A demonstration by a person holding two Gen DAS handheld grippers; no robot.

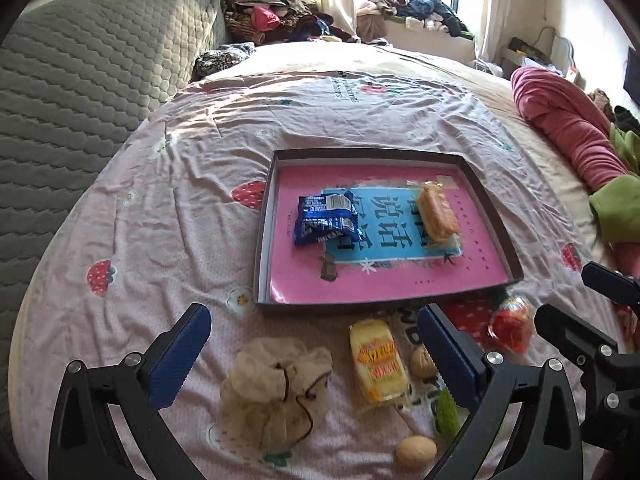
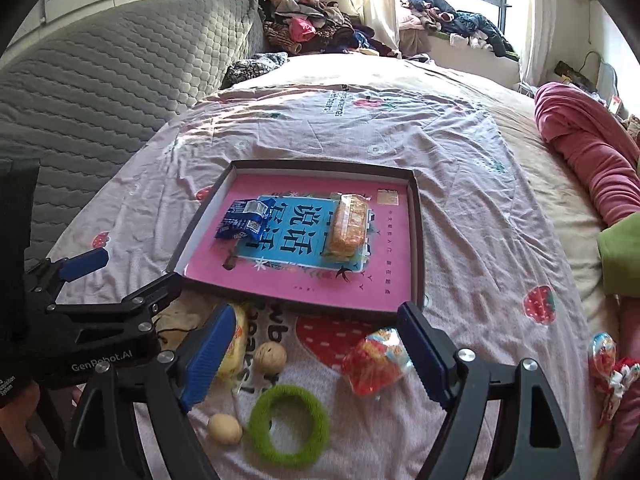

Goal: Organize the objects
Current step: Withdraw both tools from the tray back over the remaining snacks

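Hovering above a bed (image 1: pixel 168 184), the left gripper (image 1: pixel 316 356) and right gripper (image 2: pixel 318 354) both stand apart and empty. A shallow box (image 1: pixel 496 216) already holds a blue packet (image 1: pixel 326 218) and a wrapped cake (image 1: pixel 437 212); still loose on the sheet just in front of it are a mesh pouch (image 1: pixel 276 392), yellow snack (image 1: pixel 378 362), two walnuts (image 2: pixel 270 356), green ring (image 2: pixel 289 426) and red candy (image 2: pixel 374 362). Likely risks: the soft, wrinkled sheet lets walnuts roll away from closing pads, and a crowded grasp may snag a neighbour. Legible writing: large Chinese characters on the box's blue panel and "GenRobot.AI" on the left gripper's body; the packet print is too small to read.
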